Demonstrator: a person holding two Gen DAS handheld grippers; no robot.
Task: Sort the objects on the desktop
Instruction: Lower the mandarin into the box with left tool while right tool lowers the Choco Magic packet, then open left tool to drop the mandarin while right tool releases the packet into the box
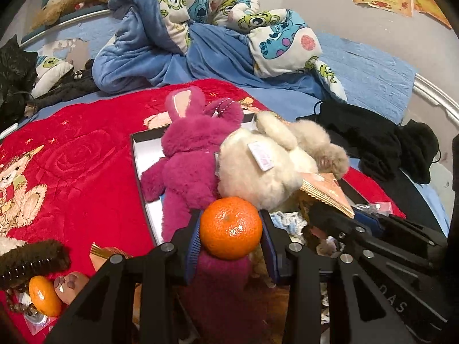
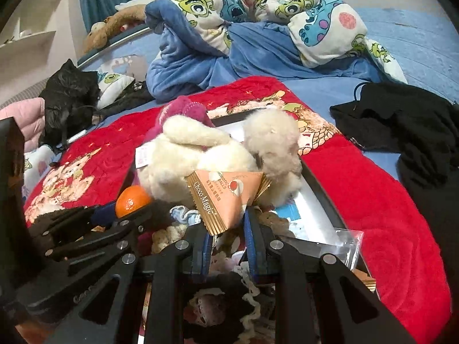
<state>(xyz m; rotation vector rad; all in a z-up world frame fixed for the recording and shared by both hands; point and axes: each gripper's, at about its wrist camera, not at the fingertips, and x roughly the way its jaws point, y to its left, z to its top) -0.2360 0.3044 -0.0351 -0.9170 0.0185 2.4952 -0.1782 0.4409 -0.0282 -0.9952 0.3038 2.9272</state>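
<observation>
The tangerine has glossy, finely pitted peel. The pink plush and cream plush are fuzzy cloth. The red blanket looks like embossed velvety fleece. The snack packet is matt foil with crimped edges. Gripper arms look like matt black plastic with shiny metal bolts.

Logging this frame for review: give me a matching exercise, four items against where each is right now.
Items:
1. round orange tangerine
2. peach triangular Choco Magic packet
3. magenta plush bear
4. second orange tangerine

Places:
A. lying in the open box
B. on the red blanket, beside a brown brush
C. between the left gripper pads
D. between the right gripper pads

Pairs: 1-C, 2-D, 3-A, 4-B
</observation>
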